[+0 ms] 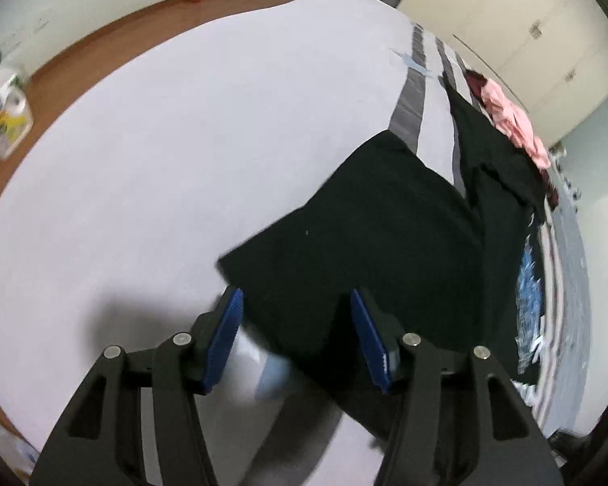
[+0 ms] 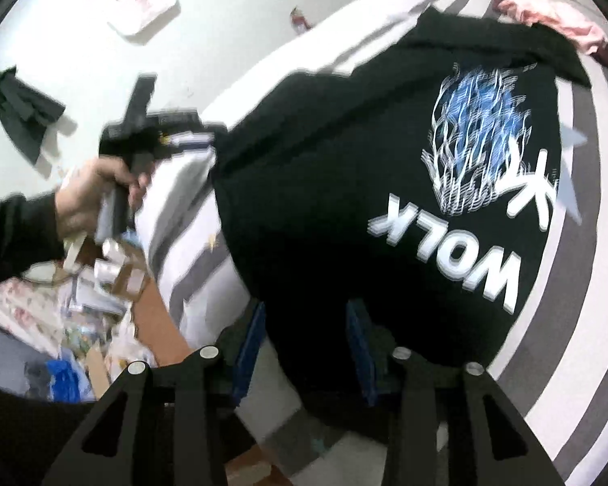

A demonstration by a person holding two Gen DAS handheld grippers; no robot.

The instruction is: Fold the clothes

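A black T-shirt (image 2: 344, 202) with a blue-and-white print and white letters lies spread on the bed. In the left wrist view its sleeve (image 1: 365, 222) stretches toward me. My left gripper (image 1: 296, 295) is open, its blue pads either side of the sleeve's end, just above it. My right gripper (image 2: 304, 316) is open over the shirt's near hem, the cloth lying between its pads. The left gripper (image 2: 142, 129), held in a hand, also shows in the right wrist view at the shirt's left edge.
The bed has a white cover (image 1: 182, 141) with grey stripes (image 2: 587, 283). A pink garment (image 1: 510, 117) and a dark red one lie at the far end. Cupboards (image 1: 527, 28) stand beyond. Cluttered floor (image 2: 81, 324) lies left of the bed. A black cloth (image 2: 24, 109) lies on the floor.
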